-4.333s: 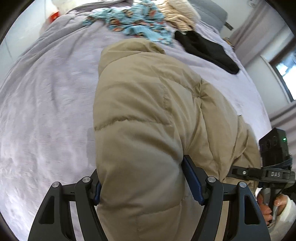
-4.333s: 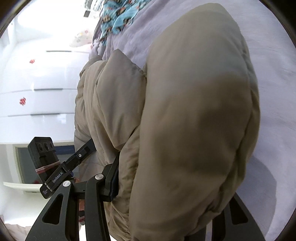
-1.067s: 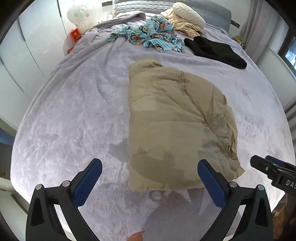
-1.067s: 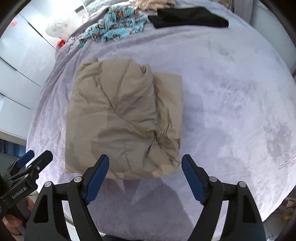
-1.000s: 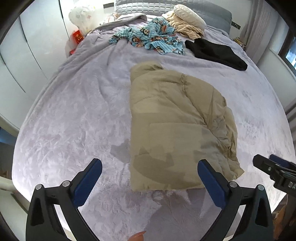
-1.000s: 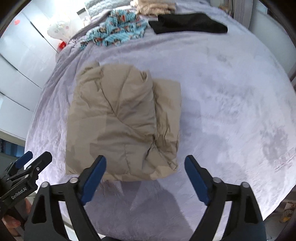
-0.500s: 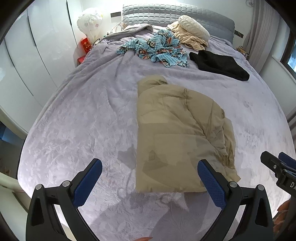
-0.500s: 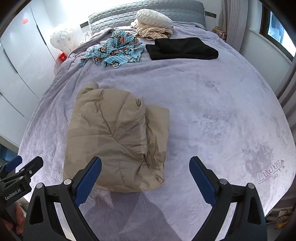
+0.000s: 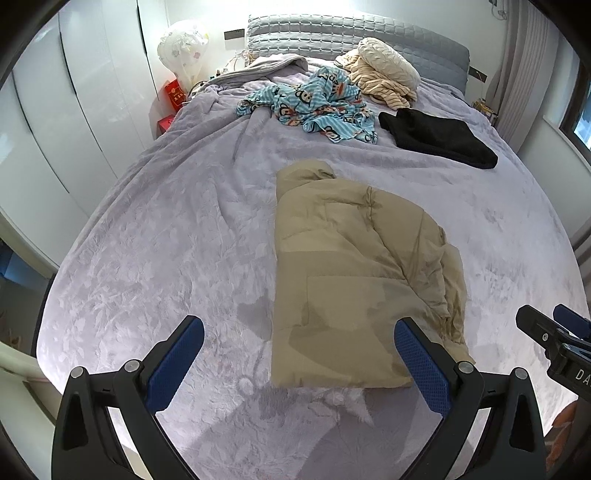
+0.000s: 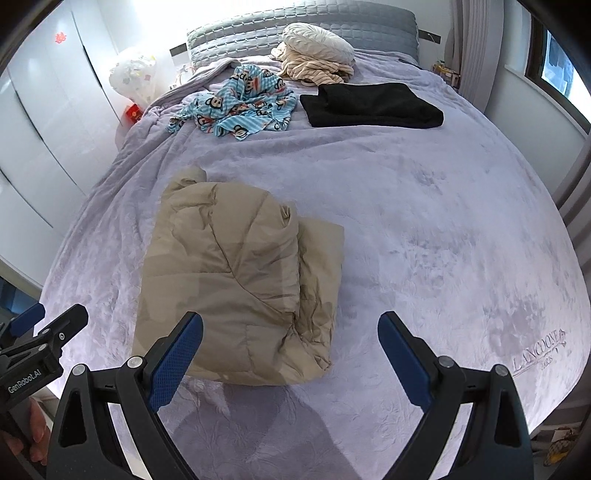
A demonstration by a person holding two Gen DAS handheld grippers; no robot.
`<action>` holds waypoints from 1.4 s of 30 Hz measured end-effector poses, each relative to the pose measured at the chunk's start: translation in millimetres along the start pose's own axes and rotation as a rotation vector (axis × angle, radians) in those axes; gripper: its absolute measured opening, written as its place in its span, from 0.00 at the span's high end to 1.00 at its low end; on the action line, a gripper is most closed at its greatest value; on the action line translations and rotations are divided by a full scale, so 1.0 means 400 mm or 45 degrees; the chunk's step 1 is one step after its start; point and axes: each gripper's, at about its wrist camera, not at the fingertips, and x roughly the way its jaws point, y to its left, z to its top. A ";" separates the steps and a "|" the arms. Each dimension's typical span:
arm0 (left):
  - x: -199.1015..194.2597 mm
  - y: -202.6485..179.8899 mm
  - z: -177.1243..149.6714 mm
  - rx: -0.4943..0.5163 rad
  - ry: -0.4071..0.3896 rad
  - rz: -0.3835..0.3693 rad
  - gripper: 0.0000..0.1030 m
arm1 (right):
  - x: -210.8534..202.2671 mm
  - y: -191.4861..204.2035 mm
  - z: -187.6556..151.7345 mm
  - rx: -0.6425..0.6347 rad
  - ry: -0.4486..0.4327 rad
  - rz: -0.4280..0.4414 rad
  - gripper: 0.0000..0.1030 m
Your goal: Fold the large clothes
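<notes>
Folded tan puffer jacket [image 9: 354, 273] on bed [image 9: 166, 240], apparently untouched, both grippers' jaws spread, empty

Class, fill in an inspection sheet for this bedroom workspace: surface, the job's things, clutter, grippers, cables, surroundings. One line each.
Surface: lilac bedspread, wrinkled, mostly bare near the foot.
Job's things: tan puffer jacket folded into a rough rectangle, lying flat, nothing gripping it.
Clutter: blue monkey-print garment, black garment, beige striped garment and a cream pillow toward the headboard.
Grippers: left gripper and right gripper both open, off the jacket.
Cables: nothing seen.
Surroundings: white wardrobe doors, grey quilted headboard, curtain by the window.
</notes>
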 end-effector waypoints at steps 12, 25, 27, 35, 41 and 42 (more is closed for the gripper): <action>-0.003 -0.001 0.001 0.003 -0.001 0.001 0.00 | -0.001 0.002 0.001 -0.001 0.002 0.002 0.06; -0.001 0.001 0.003 0.001 -0.001 0.001 0.00 | -0.003 0.002 0.005 -0.007 -0.001 0.006 0.06; -0.003 -0.001 0.004 0.000 -0.001 0.002 0.00 | -0.004 0.002 0.005 -0.008 -0.001 0.005 0.06; -0.006 0.000 0.006 -0.001 -0.003 0.005 0.00 | -0.005 0.004 0.003 -0.006 -0.002 0.003 0.06; -0.004 0.000 0.005 -0.001 -0.002 0.003 0.00 | -0.004 0.004 0.003 -0.005 0.002 0.007 0.06; -0.006 0.000 0.007 -0.002 -0.002 0.003 0.00 | -0.005 0.004 0.004 -0.008 0.003 0.008 0.06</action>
